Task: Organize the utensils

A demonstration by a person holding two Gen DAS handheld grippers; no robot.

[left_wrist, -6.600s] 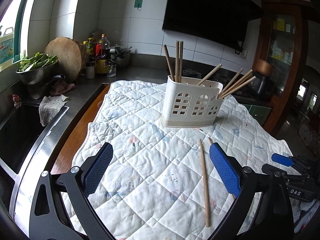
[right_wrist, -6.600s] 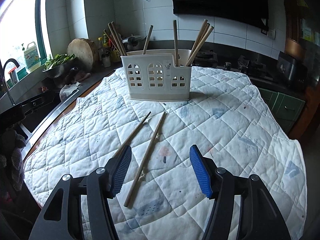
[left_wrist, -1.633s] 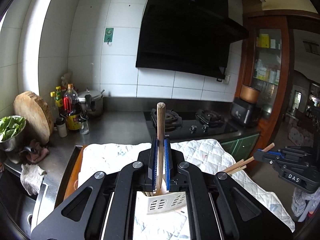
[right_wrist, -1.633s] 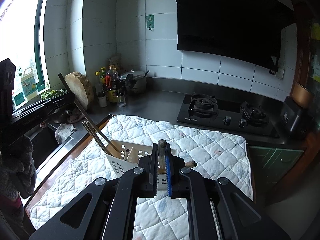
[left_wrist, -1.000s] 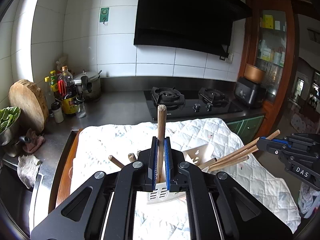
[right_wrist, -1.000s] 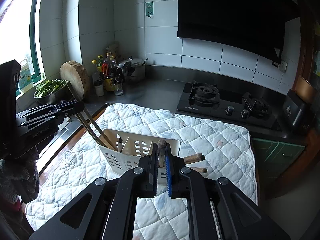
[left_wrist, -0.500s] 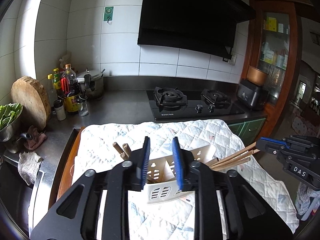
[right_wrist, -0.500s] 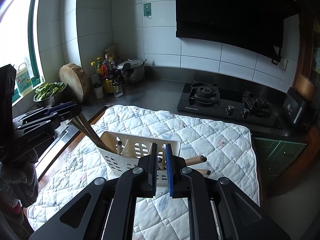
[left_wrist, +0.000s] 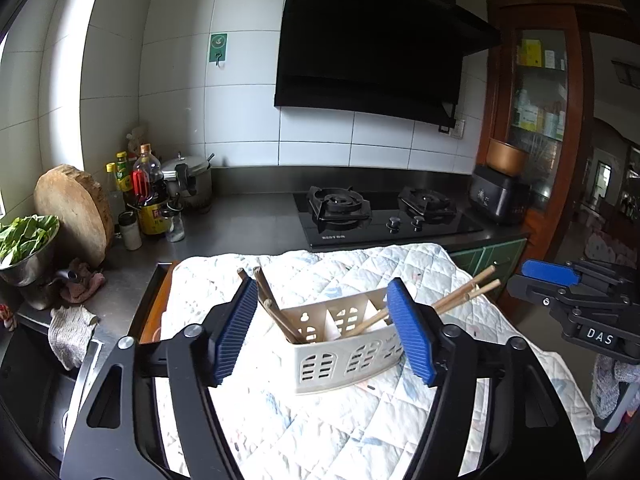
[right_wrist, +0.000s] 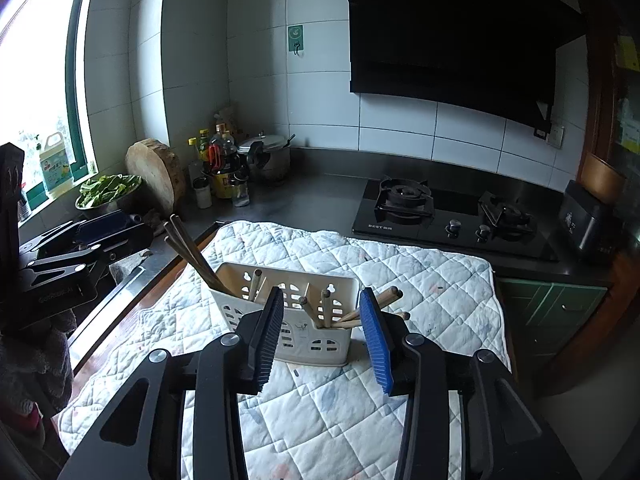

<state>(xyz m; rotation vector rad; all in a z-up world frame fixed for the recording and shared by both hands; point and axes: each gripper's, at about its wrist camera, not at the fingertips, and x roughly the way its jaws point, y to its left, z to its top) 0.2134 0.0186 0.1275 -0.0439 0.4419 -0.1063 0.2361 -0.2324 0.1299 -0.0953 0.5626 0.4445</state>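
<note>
A white slotted utensil holder [left_wrist: 344, 356] stands on a quilted white cloth [left_wrist: 320, 432]; it also shows in the right wrist view [right_wrist: 308, 344]. Several wooden chopsticks [left_wrist: 464, 294] lean out of its compartments, some to the left [right_wrist: 188, 252] and some to the right [right_wrist: 386, 296]. My left gripper [left_wrist: 322, 334] is open and empty, above and in front of the holder. My right gripper [right_wrist: 324, 338] is open and empty, also above the holder. Each gripper shows at the edge of the other's view.
A black gas hob [left_wrist: 384, 216] lies behind the cloth. Bottles [left_wrist: 150, 200], a pot [left_wrist: 190, 180], a round wooden board [left_wrist: 74, 212] and a bowl of greens [left_wrist: 24, 240] stand at the back left. A sink [left_wrist: 24, 364] lies left.
Both grippers were shut on a chopstick held upright over the holder. Both have opened, and the chopsticks now stand in the holder. Both grippers have risen slightly.
</note>
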